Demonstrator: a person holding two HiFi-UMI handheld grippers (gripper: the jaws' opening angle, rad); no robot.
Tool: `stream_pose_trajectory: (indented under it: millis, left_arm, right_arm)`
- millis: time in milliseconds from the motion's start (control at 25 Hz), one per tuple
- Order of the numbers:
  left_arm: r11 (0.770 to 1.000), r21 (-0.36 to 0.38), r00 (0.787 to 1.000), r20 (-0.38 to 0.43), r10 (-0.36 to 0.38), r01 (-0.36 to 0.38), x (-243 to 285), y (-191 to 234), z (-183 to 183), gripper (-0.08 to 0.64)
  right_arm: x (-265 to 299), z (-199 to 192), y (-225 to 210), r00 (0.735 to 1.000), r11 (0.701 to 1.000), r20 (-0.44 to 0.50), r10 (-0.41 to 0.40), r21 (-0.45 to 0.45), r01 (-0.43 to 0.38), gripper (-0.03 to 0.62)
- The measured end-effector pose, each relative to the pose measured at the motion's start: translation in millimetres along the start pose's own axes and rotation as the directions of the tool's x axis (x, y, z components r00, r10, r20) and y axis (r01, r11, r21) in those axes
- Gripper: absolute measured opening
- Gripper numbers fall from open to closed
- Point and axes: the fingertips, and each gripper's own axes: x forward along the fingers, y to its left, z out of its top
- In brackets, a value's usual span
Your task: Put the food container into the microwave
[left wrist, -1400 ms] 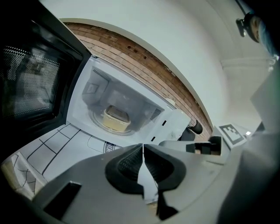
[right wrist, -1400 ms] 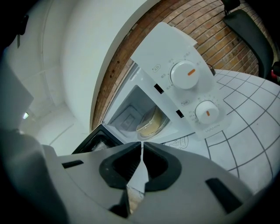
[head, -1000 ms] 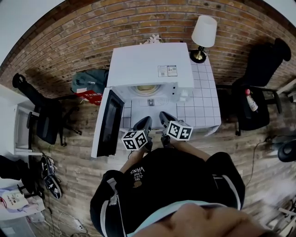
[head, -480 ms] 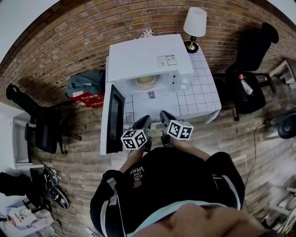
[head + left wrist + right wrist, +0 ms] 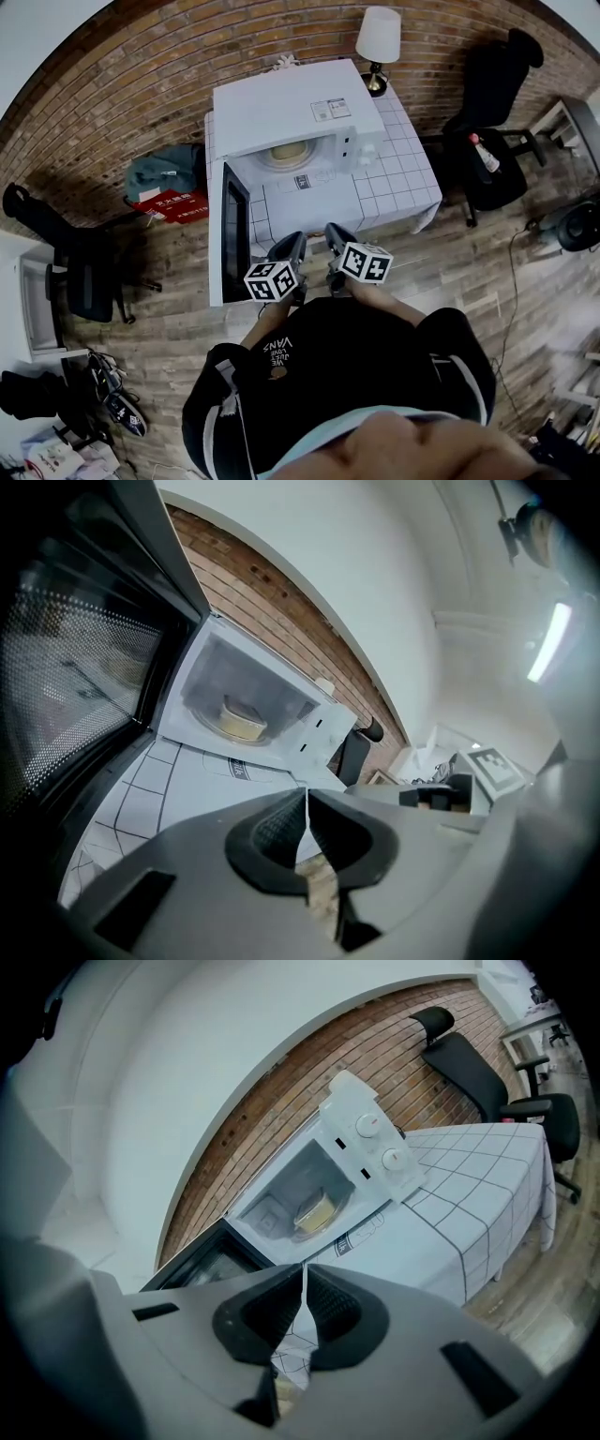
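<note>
The pale yellow food container (image 5: pixel 287 153) (image 5: pixel 241 720) (image 5: pixel 315 1213) sits inside the white microwave (image 5: pixel 281 111), whose dark door (image 5: pixel 230 231) stands swung open to the left. My left gripper (image 5: pixel 292 251) (image 5: pixel 307 797) and right gripper (image 5: pixel 334 240) (image 5: pixel 305 1274) hang side by side near my body, well back from the microwave. Both are shut with nothing between their jaws.
The microwave stands on a table with a white checked cloth (image 5: pixel 394 173). A lamp (image 5: pixel 377 34) stands at the table's back right corner. Black office chairs (image 5: pixel 487 84) are to the right and another black chair (image 5: pixel 80 272) to the left. A red box (image 5: pixel 173 202) lies on the wooden floor.
My head view has drawn back and shifted; the microwave and table now sit farther up and left in the frame. Both grippers keep their place by my body.
</note>
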Motion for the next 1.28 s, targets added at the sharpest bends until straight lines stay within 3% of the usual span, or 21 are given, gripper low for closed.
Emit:
stream_pose_trajectory:
  millis: [1280]
  left_arm:
    - [0.998,0.047,0.997,-0.064,-0.046,0.049,-54,-9,-43,0.012]
  right_arm:
    - [-51,-58,7,0.996,0.996,0.029,-0.085,0.026,0.084,0.006]
